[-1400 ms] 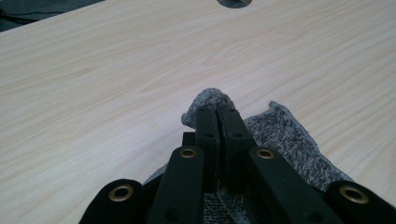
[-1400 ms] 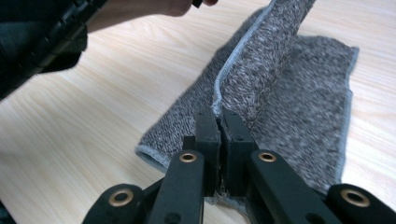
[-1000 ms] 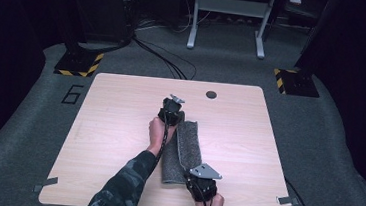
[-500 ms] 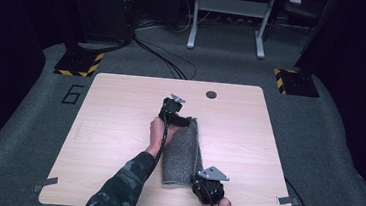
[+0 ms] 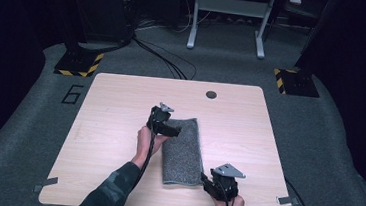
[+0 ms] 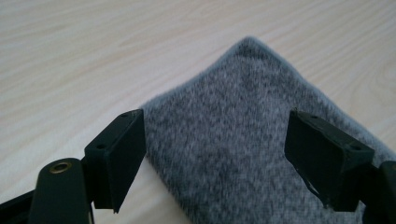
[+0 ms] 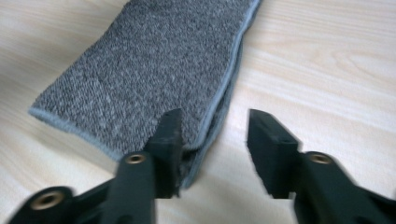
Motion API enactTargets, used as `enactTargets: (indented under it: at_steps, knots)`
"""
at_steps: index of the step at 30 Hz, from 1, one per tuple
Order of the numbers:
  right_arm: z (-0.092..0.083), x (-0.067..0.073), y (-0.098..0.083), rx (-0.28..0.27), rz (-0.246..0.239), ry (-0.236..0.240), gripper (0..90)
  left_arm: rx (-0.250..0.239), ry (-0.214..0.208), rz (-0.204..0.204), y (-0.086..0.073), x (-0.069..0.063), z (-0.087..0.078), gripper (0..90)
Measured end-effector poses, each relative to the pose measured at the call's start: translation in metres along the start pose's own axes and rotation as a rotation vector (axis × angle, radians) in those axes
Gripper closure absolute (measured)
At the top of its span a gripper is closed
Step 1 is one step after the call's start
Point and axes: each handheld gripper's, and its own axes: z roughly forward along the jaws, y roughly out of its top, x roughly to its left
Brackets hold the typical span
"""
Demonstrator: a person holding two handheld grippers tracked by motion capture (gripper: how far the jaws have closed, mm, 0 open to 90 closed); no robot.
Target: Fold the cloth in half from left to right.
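Lab: hazard-striped bases, floor cables, carpet.

Both handheld grippers lowered, jaws parted.

Black two-jaw left gripper angled rightward from a camouflage-sleeved forearm, jaws just opened wide, gripping nothing. Black two-jaw right gripper near the bottom edge, pointing leftward, jaws just opened partway, gripping nothing.

A folded towel lies on the table, just right of its middle, long side running from the near edge away. The left gripper sits at its far left corner, the right gripper just beside its near right corner.
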Motion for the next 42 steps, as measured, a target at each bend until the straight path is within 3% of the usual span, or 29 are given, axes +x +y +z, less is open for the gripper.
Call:
enactTargets:
  at_steps: [3, 7, 13, 17, 25, 28, 42]
  knots:
    - [0.015, -0.002, 0.006, 0.047, -0.040, 0.016, 47.9, 0.014, -0.012, 0.008, -0.019, -0.006, -0.009, 19.3]
    - [0.029, -0.005, 0.009, 0.085, -0.058, 0.016, 42.2, 0.034, -0.024, 0.024, -0.035, -0.012, -0.016, 18.4]
    - [0.039, -0.012, 0.010, 0.113, -0.043, 0.000, 32.8, 0.046, -0.014, 0.052, -0.067, -0.023, -0.031, 16.7]
    - [0.041, -0.013, 0.011, 0.110, -0.047, -0.011, 28.9, 0.040, -0.031, 0.040, -0.080, -0.028, -0.039, 16.0]
    - [0.047, -0.009, 0.011, 0.131, -0.065, -0.013, 26.7, 0.034, -0.029, 0.073, -0.090, -0.044, -0.044, 15.6]
    - [0.047, -0.007, 0.011, 0.136, -0.059, -0.018, 26.6, 0.056, -0.025, 0.108, -0.094, -0.049, -0.045, 15.7]
    - [0.045, 0.000, 0.007, 0.144, -0.087, -0.001, 26.7, 0.075, -0.046, 0.098, -0.115, -0.049, -0.044, 15.6]
